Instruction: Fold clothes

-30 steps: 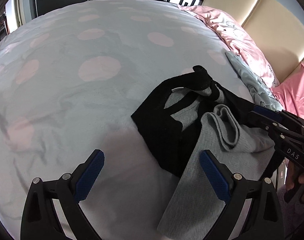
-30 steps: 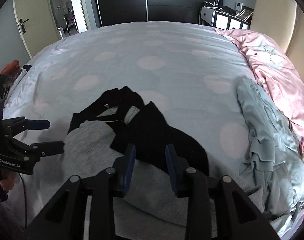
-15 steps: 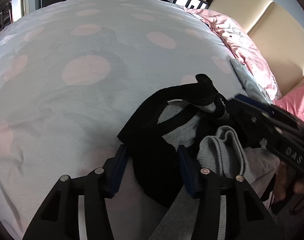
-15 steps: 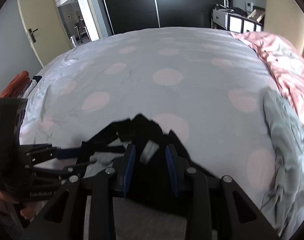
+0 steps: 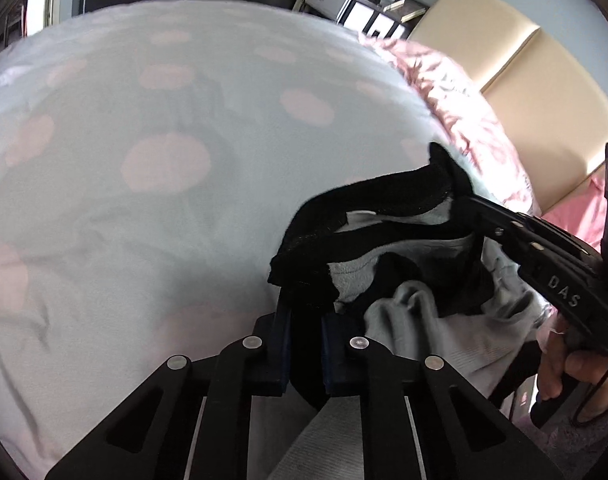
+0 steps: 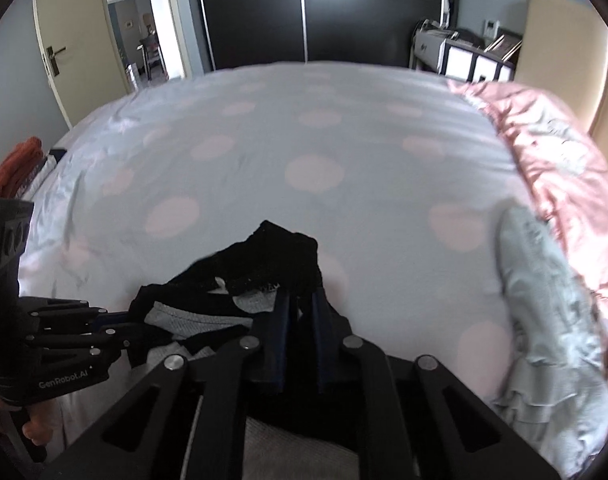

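Note:
A black and grey garment (image 5: 388, 196) lies bunched at the near edge of the dotted bedsheet (image 5: 164, 164). My left gripper (image 5: 306, 320) is closing, and its blue pads pinch a black edge of the garment, which lifts off the sheet. In the right wrist view, my right gripper (image 6: 300, 308) is also closing and pinches the black fabric (image 6: 280, 256) at another point. The strip between both grips hangs raised. The right gripper (image 5: 480, 208) shows from the side in the left wrist view. The left gripper (image 6: 116, 320) shows at the left edge of the right wrist view.
A crumpled pale grey garment (image 6: 544, 300) lies at the sheet's right side beside a pink duvet (image 6: 564, 152). Orange clothes (image 6: 16, 164) sit off the left edge. A beige headboard (image 5: 544, 80), a dark wardrobe (image 6: 304, 12) and a shelf unit (image 6: 464, 56) stand beyond. A hand (image 5: 564, 364) holds the right gripper.
The left jaws went from wide apart to pinched on the black edge. The right jaws narrowed onto black fabric too. Both grippers rose, and the garment's edge lifted off the sheet.

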`<state>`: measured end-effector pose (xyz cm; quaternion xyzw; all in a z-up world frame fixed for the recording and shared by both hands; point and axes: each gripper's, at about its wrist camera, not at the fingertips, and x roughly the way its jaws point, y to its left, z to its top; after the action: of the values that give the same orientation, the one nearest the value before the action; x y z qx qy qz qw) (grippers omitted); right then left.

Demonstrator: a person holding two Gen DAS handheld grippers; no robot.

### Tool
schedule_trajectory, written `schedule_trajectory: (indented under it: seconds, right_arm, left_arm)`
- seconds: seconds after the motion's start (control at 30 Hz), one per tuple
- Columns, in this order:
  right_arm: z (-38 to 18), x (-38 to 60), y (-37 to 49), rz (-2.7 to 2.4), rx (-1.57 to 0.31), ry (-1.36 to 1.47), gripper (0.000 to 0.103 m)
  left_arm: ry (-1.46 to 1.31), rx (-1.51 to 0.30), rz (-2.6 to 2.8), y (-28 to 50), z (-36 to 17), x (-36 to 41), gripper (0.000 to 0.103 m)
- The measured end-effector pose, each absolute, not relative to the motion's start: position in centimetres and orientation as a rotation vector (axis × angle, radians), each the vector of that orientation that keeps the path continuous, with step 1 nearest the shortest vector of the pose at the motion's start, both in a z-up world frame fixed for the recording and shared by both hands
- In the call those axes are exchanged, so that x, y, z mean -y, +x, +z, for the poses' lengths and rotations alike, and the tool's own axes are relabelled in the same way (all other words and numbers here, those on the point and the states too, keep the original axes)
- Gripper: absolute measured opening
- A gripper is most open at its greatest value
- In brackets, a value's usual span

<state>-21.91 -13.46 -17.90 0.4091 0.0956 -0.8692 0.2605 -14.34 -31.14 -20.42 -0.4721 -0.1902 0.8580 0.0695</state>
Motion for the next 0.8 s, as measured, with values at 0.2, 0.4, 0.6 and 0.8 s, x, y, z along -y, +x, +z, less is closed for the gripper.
schedule_trajectory:
  seconds: [0.2,0.4,0.6,0.8]
  right_arm:
    - [-7.1,11.7,-17.6,-2.473,-0.289,0.858,0.009]
    - [4.2,11.4,-10.9,-2.532,-0.322,0.555,0.009]
    - [11.5,11.1,-5.2,-2.541,-0.293,0.370,0.009]
    - [11.5,10.9,-3.0,-2.485,-0.280,0.419,0.009]
  left_arm:
    - [-1.157,0.591,2.718,-9.2,-11.4,32.2,0.011]
    - [-0.829,0.500,2.887,-2.1,1.4,32.8,0.011]
    - [-0.599,0.357,3.003,4.6,11.5,32.6,0.011]
    - [-0.680,0.304,3.023,7.3,11.4,31.9,0.011]
